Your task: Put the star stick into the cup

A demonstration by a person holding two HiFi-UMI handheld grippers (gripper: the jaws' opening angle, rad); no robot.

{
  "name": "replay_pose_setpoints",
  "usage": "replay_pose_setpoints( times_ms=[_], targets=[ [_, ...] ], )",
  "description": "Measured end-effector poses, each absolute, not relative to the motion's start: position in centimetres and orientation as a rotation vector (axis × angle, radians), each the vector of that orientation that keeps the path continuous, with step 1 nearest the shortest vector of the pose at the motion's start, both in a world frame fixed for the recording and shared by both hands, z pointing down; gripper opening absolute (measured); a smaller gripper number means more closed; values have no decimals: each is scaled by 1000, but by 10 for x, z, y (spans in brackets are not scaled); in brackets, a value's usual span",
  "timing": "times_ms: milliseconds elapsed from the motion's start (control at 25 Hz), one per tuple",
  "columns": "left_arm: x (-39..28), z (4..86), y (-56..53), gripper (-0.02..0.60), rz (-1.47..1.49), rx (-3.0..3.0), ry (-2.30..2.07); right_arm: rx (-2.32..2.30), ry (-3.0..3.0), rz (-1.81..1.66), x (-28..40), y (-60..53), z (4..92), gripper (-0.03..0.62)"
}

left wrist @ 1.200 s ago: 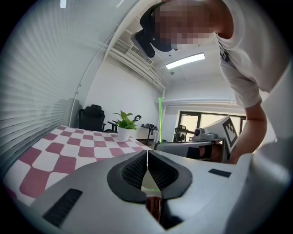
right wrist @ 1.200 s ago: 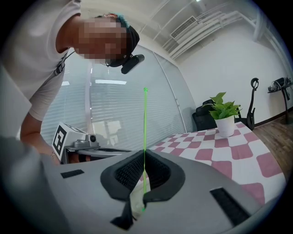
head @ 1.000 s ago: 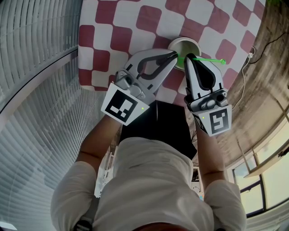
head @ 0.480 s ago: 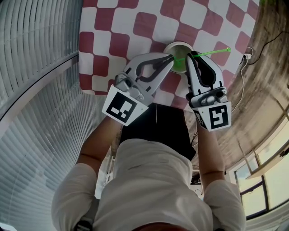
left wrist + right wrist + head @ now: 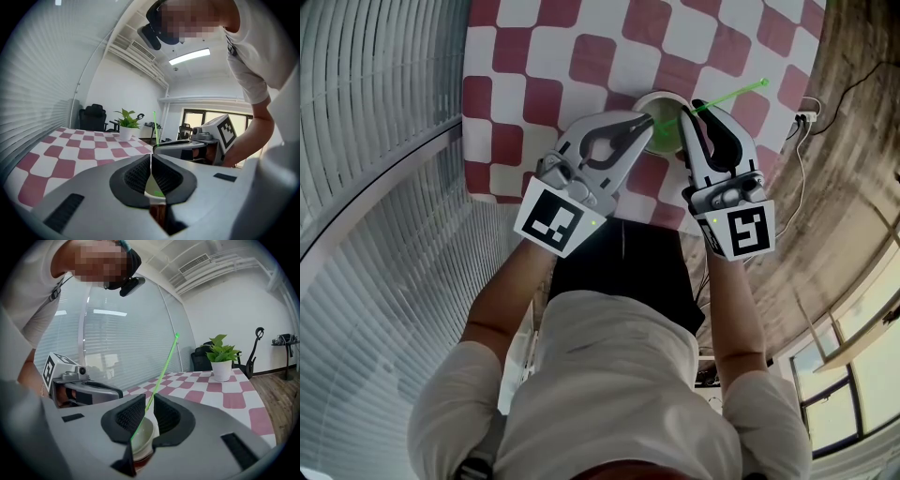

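Green and thin, the star stick (image 5: 729,97) runs through the jaws of the right gripper (image 5: 689,116). Its lower end is already inside the white cup (image 5: 659,103), directly under those jaws, and its star end slants up and away beyond their tips. These jaws have just been opening: the right gripper view shows a narrow gap between the pads, with the stick (image 5: 161,373) leaning loose in it rather than pinched.

The left gripper (image 5: 649,120) sits just beside the right one, its jaws closed on the near rim of the cup (image 5: 154,187).

I judge this to be the release, with the task nearly done. The next move calls for spreading the right jaws a little wider, then drawing them back off the stick without dragging it or tipping the cup. The left gripper should hold on until the stick settles against the rim.

By count there are one star stick, one cup and two grippers. One potted plant (image 5: 221,364) stands well beyond the right gripper's tips, on the red-and-white chequered cloth (image 5: 581,37).
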State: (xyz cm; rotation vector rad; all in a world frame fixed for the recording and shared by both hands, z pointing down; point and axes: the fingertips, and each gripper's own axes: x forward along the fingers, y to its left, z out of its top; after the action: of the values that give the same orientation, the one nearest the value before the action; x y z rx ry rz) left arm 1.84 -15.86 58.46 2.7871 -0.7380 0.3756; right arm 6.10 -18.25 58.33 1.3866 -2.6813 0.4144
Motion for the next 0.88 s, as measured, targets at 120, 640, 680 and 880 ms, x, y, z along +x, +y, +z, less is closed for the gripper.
replay_pose_setpoints(
  times_ms=[120,640,680,880],
  targets=[
    [20,586,-160,34,388,2793,-736,1400,-2668,426,63,-186,584,51],
    [24,589,-162,34,404,2808,-750,1380,-2577,447,78,-187,613,89],
    [24,589,-162,34,403,2808,-752,1382,-2570,451,79,-187,616,93],
    [25,589,-165,34,400,2806,-764,1384,-2545,457,83,-189,624,122]
  ],
)
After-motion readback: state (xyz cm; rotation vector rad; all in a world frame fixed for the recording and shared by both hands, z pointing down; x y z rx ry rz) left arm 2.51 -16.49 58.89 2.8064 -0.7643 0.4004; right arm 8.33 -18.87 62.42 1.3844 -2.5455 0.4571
